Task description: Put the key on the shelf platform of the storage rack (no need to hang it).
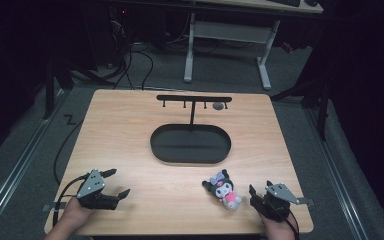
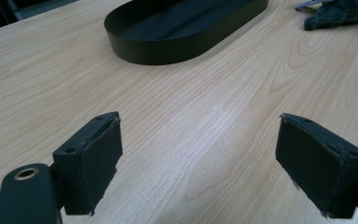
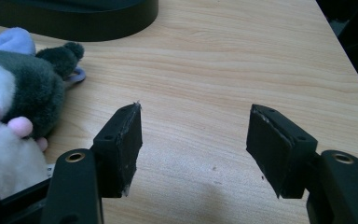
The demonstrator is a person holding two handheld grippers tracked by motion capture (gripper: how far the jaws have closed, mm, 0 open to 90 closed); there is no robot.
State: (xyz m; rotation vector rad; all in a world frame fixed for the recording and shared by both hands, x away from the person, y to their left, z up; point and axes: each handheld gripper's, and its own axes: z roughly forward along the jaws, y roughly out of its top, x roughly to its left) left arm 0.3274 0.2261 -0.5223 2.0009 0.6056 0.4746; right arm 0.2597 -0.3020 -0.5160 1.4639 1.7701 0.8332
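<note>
A small plush toy (image 1: 224, 190) with a white face, dark ears and a pink body lies on the wooden table near the front right. In the right gripper view the plush toy (image 3: 14, 102) sits just left of my right gripper (image 3: 196, 135). That right gripper (image 1: 260, 187) is open, with bare wood between its jaws. My left gripper (image 1: 118, 182) rests at the front left, also open and empty. Seen from the left gripper (image 2: 199, 149), the plush toy (image 2: 340, 11) lies far off at the top right. A black oval tray (image 1: 190, 159) stands mid-table.
A black T-shaped stand (image 1: 193, 98) with small hooks rises from the back of the tray, and a small round thing (image 1: 218, 106) hangs near its right end. The tray's wall (image 2: 168, 51) lies ahead of the left gripper. The table's right edge (image 3: 340, 51) is close to the right gripper.
</note>
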